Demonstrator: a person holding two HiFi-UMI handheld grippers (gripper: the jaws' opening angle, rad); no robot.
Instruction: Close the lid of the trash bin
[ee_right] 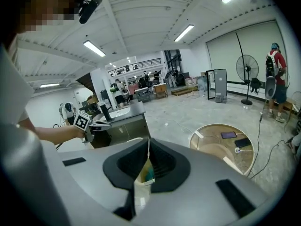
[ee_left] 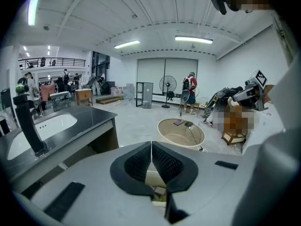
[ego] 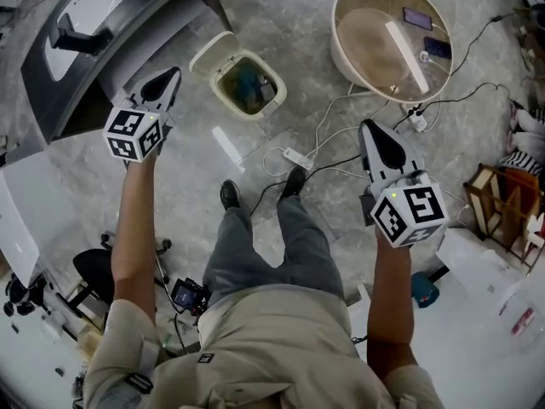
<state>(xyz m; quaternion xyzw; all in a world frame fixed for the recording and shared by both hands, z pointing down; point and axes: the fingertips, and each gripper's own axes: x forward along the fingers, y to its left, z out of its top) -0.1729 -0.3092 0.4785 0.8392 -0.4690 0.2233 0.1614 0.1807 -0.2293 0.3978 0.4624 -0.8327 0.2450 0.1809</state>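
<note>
Both shut, empty: left gripper [ego: 174, 75], right gripper [ego: 368, 128]. Cream rounded trash bin [ego: 255, 58], lid [ego: 213, 54] open (teal contents [ego: 249, 83], maybe plastic), whole only in head view

Heads up, your trash bin [ego: 211, 56] is almost all hidden behind the left gripper [ee_left: 151, 145] and right gripper [ee_right: 148, 141] in their own views, with just a pale sliver showing under the jaws. From your head view you can't tell what the teal stuff [ego: 249, 85] inside is, and the dark counter [ego: 51, 88] runs off the top-left edge.
</note>
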